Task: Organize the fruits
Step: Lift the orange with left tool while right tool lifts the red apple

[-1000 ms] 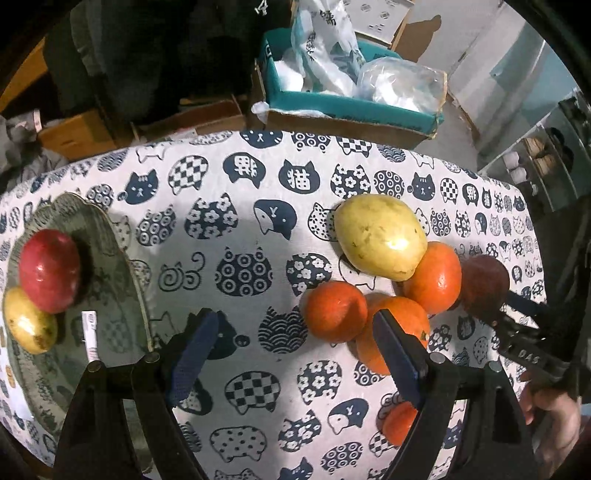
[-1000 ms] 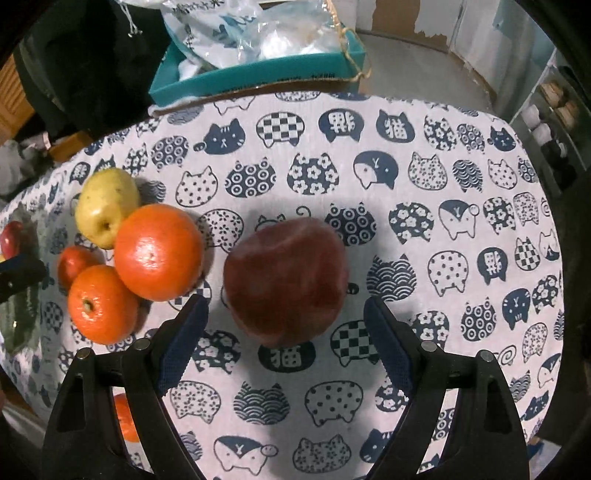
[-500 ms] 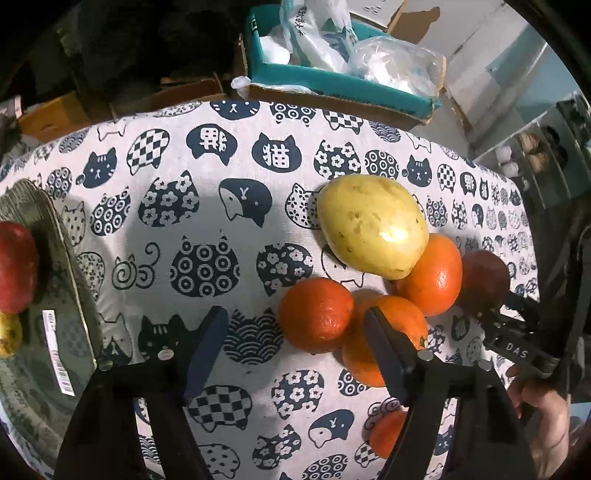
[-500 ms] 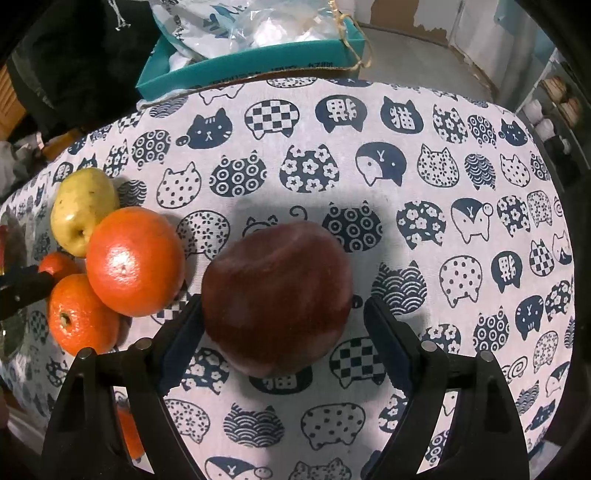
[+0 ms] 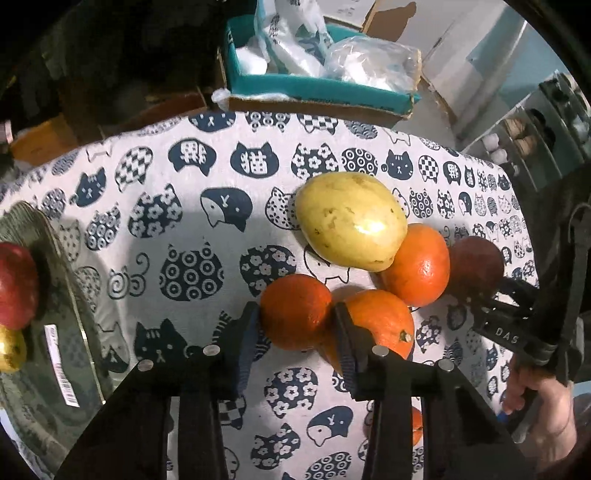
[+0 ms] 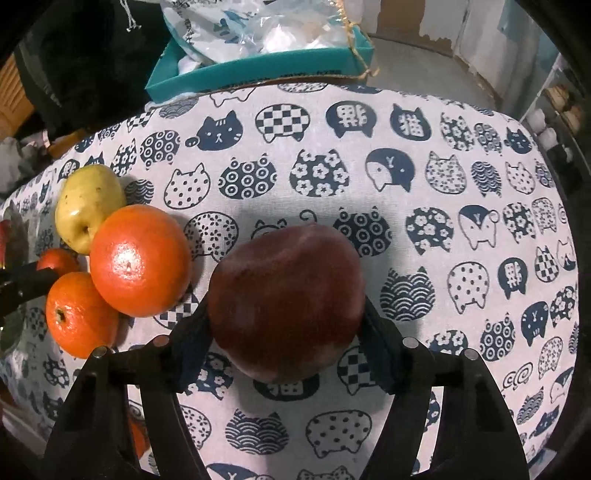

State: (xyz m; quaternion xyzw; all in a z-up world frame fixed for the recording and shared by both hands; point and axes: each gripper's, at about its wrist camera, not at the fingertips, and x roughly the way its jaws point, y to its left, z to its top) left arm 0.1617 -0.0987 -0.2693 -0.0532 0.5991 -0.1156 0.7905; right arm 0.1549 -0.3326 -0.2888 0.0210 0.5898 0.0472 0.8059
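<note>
Two grippers are working over the cat-print tablecloth [image 5: 192, 236]. The left gripper [image 5: 297, 332] is pressing its blue pads against both sides of a small orange [image 5: 295, 312], clamped on it while it is sitting on the cloth. Touching that fruit at three o'clock is lying a second orange [image 5: 380, 323], and at one o'clock a third orange [image 5: 419, 264] is leaning against a yellow-green apple [image 5: 351, 219] at twelve o'clock. Farther out at three o'clock the right gripper [image 5: 484, 295] is showing, with a person's hand [image 5: 543, 413] wrapping its handle. Out at nine o'clock a green glass plate [image 5: 62, 306] is carrying a red fruit [image 5: 16, 286] and a yellow one [image 5: 11, 349].

In the right wrist view, the right gripper [image 6: 286, 328] is closing its jaws around a dark red apple [image 6: 286, 299]; both pads are already lying against its flanks. The fruit cluster is sitting at nine o'clock from it, near but apart. Beyond the table's far edge, at twelve o'clock, a teal box [image 6: 258, 70] is holding plastic bags [image 6: 258, 29].
</note>
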